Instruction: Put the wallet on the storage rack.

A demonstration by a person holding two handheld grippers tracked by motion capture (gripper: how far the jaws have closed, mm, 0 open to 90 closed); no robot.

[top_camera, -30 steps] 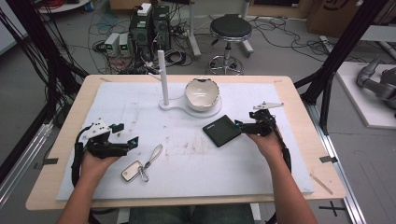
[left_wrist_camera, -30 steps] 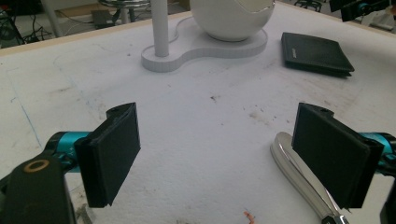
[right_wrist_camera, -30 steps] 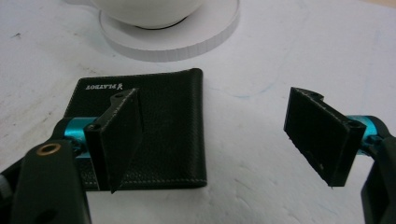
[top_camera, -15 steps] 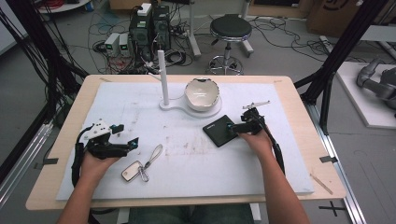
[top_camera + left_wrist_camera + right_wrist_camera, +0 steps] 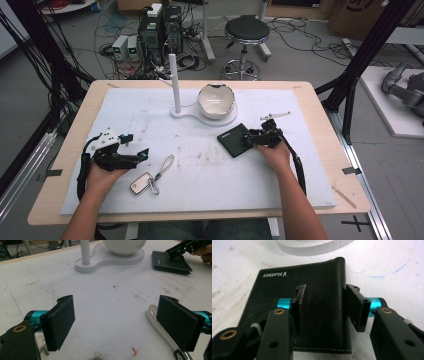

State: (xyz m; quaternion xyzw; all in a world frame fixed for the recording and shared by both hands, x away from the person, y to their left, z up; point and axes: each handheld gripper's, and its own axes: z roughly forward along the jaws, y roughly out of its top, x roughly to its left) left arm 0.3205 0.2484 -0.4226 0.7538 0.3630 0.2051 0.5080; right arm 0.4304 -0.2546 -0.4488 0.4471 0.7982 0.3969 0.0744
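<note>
Since the earlier frame my right gripper has dropped from beside the black wallet onto its right edge, right of centre in the high view, and its jaws have just been closing. In the right gripper view one jaw rests on the leather face of the wallet and the other stands just outside the folded spine, so the spine half sits between them. I cannot tell whether the pads are pressing yet; the jaws are about half closed and the leather shows a slight crease by the inner pad. My left gripper sits at the lower left of the high view with its jaws wide apart and nothing between them, just beside the key fob with its loop strap.

I judge the step in hand to be taking hold of the wallet by its spine edge. It lies flat on the white mat, near the base of the bowl stand but apart from it. The next move calls for finishing the squeeze until the fold is pinched firmly, then lifting gently so the wallet neither slips nor flops open.
</note>
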